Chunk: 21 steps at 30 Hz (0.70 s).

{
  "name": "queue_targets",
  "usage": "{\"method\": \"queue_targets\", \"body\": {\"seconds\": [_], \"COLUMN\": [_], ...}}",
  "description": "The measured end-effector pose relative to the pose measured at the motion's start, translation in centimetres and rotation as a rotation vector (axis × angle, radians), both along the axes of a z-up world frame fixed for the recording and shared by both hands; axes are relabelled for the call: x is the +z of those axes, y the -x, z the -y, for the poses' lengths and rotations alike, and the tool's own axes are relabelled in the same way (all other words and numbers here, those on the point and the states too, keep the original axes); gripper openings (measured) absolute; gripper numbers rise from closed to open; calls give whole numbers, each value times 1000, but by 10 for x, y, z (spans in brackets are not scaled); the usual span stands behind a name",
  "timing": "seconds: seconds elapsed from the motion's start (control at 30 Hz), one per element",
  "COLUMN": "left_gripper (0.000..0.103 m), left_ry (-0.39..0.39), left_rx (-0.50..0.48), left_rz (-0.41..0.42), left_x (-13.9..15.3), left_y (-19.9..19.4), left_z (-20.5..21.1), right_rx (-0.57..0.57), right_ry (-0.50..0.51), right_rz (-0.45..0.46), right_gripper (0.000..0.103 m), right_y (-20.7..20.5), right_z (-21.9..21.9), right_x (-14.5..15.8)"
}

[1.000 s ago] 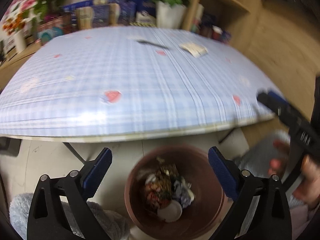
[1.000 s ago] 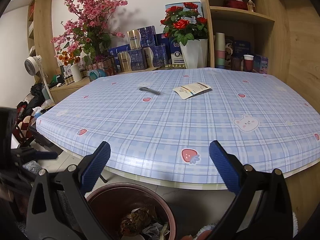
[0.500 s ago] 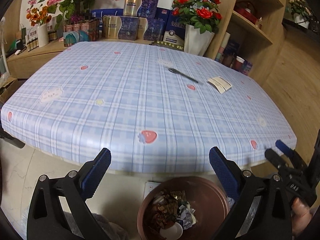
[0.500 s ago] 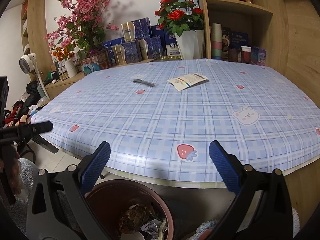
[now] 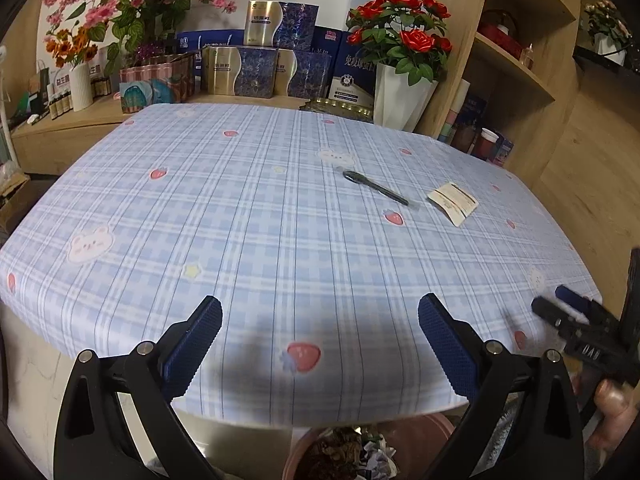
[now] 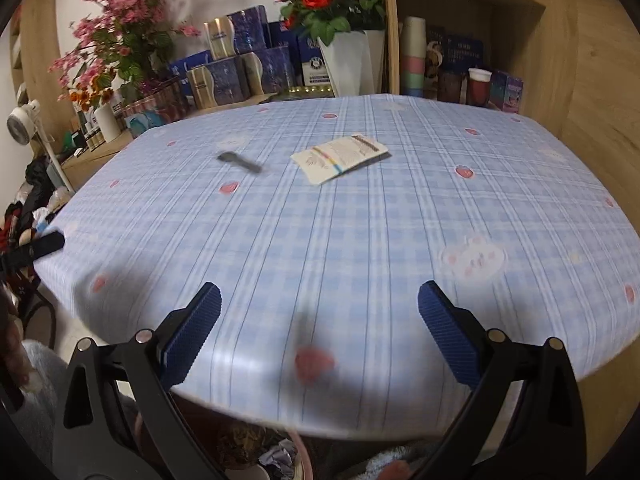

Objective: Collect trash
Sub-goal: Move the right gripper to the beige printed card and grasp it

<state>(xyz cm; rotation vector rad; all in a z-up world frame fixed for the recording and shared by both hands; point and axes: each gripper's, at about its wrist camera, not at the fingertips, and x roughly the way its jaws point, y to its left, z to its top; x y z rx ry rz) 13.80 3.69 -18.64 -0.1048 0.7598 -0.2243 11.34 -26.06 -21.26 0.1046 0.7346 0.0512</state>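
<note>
Currently both grippers hover over the near edge of the table [image 5: 120, 216], which is covered in a blue plaid cloth. Left gripper [image 5: 320, 344]: jaws spread wide, nothing between them. Right gripper [image 6: 319, 340]: likewise released and empty.

Count on the table: one black pen [image 5: 376, 188], one flat printed sachet wrapper [image 6: 340, 158]. No other loose items seen on the cloth. One brown trash bin [image 5: 416, 432] sits on the floor below the near table edge, already holding crumpled paper and scraps; only its rim shows past the edge.

Key relation: the wrapper lies well ahead of both grippers, toward the far half of the table. From the right gripper it sits almost straight ahead, slightly left of centre, long axis running left-near to right-far. From the left gripper it lies far off to the right, beyond the pen. Judgement: the right gripper is the nearer and better aligned. The pen lies just left of the wrapper, apart from it, and is probably not trash.

Wrapper lies flat on the cloth, so a pinch at one edge looks necessary; risk of sliding it instead of lifting.
</note>
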Motion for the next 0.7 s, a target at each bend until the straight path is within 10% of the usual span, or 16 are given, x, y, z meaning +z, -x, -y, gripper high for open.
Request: {"method": "queue_targets", "body": {"seconds": [0.7], "left_gripper": [96], "left_ry": [-26], "left_rx": [90], "left_rz": [11], "left_x": [-5], "left_y": [-105], "left_z": [3], "right_rx": [-375], "right_ry": [-125], "right_rz": [-306], "right_gripper": [97], "right_y": [-242], "right_z": [24], "right_x": [-25]}}
